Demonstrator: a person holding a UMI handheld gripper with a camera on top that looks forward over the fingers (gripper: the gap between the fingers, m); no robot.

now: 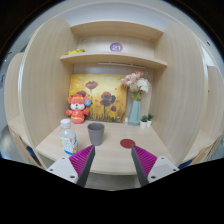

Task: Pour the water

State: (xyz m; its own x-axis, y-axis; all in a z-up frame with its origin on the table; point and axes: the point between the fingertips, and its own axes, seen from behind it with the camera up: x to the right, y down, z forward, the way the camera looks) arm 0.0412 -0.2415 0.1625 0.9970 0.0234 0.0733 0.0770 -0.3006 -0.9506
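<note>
A clear plastic water bottle [67,137] with a white cap and blue label stands on the wooden desk [110,155], at its left, just beyond my left finger. A grey cup [96,133] stands to the bottle's right, near the desk's middle. A small red coaster [127,143] lies on the desk right of the cup. My gripper [113,160] is open and empty, its two fingers with magenta pads [81,158] held wide apart over the desk's front edge, short of the bottle and cup.
At the back of the desk stand an orange plush toy [78,107], a flower painting [100,98], a vase of flowers [135,96] and a small plant [146,119]. A shelf [110,57] above holds a small clock [116,47]. Wooden side walls enclose the desk.
</note>
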